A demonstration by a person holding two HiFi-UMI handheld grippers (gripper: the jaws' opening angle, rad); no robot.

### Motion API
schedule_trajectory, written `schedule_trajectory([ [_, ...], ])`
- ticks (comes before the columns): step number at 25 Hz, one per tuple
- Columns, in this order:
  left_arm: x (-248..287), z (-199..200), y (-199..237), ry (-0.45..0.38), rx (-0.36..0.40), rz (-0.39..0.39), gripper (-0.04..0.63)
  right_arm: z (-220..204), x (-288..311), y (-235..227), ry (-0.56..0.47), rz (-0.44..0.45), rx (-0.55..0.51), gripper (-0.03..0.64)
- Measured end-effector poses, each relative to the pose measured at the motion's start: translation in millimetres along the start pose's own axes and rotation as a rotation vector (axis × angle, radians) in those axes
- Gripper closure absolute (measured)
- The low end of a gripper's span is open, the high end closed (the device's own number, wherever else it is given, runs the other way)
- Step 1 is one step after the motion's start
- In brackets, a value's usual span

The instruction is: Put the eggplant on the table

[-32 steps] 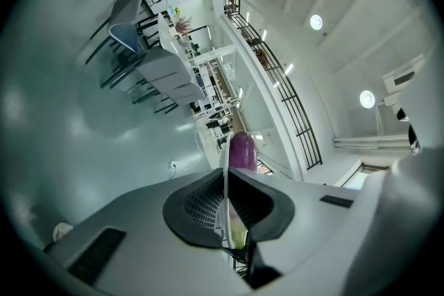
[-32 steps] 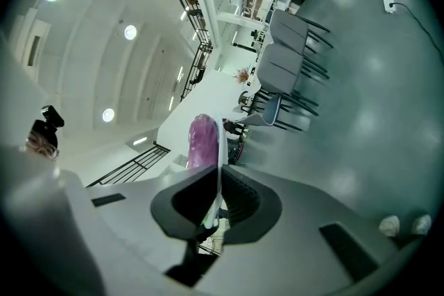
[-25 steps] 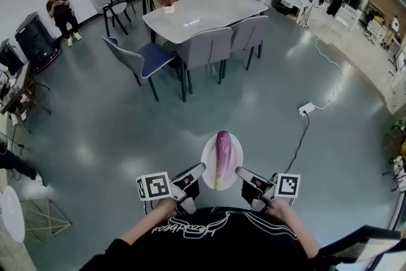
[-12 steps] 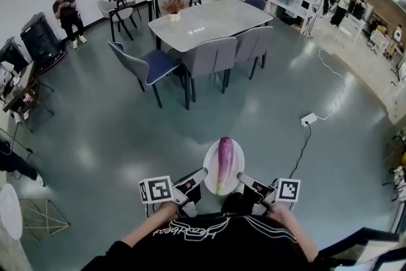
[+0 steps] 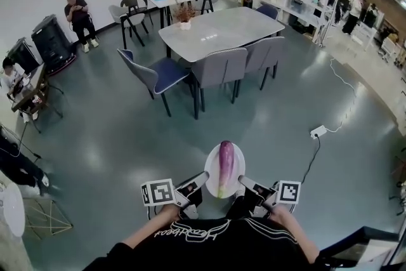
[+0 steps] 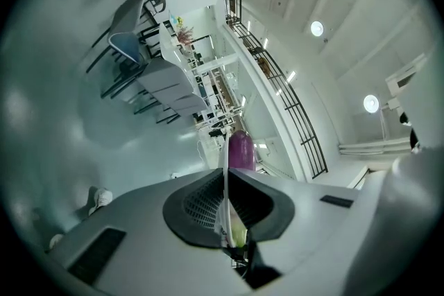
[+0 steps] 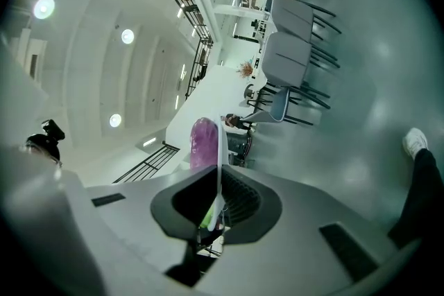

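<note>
A purple eggplant [image 5: 226,167] with a green stem end lies on a white plate [image 5: 210,168] held in the air just in front of me. My left gripper [image 5: 203,177] is shut on the plate's left rim and my right gripper [image 5: 242,179] on its right rim. In the left gripper view the plate [image 6: 223,170] runs edge-on between the jaws, with the eggplant [image 6: 241,150] beyond. The right gripper view shows the same plate [image 7: 220,156] and eggplant [image 7: 204,142]. The grey table [image 5: 222,32] stands some way ahead across the floor.
Grey chairs [image 5: 219,66] and a blue-seated chair [image 5: 158,76] line the table's near side. A flower pot [image 5: 184,16] stands on the table. A power strip with its cable [image 5: 318,131] lies on the floor at right. A seated person [image 5: 79,9] is at the back left.
The table and chairs have drawn closer and lower in the head view. Plate, eggplant and both grippers keep the same hold in front of me.
</note>
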State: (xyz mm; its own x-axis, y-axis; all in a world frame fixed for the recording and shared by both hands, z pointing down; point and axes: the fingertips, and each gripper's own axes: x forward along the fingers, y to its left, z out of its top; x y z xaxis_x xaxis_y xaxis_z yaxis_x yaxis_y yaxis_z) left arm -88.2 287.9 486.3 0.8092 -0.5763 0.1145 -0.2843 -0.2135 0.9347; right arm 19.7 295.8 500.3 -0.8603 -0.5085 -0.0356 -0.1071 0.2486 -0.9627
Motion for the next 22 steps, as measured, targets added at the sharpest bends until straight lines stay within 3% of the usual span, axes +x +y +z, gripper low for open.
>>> schedule_trajectory([
  [8, 64, 42, 18, -0.023, -0.029, 0.031, 0.571, 74, 18, -32, 0.04, 0.001, 0.035, 0.598],
  [16, 150, 109, 36, -0.072, -0.064, 0.097, 0.571, 185, 52, -66, 0.102, 0.015, 0.066, 0.597],
  [22, 237, 152, 43, -0.061, -0.059, 0.11, 0.571, 277, 57, -96, 0.095, 0.014, 0.092, 0.598],
])
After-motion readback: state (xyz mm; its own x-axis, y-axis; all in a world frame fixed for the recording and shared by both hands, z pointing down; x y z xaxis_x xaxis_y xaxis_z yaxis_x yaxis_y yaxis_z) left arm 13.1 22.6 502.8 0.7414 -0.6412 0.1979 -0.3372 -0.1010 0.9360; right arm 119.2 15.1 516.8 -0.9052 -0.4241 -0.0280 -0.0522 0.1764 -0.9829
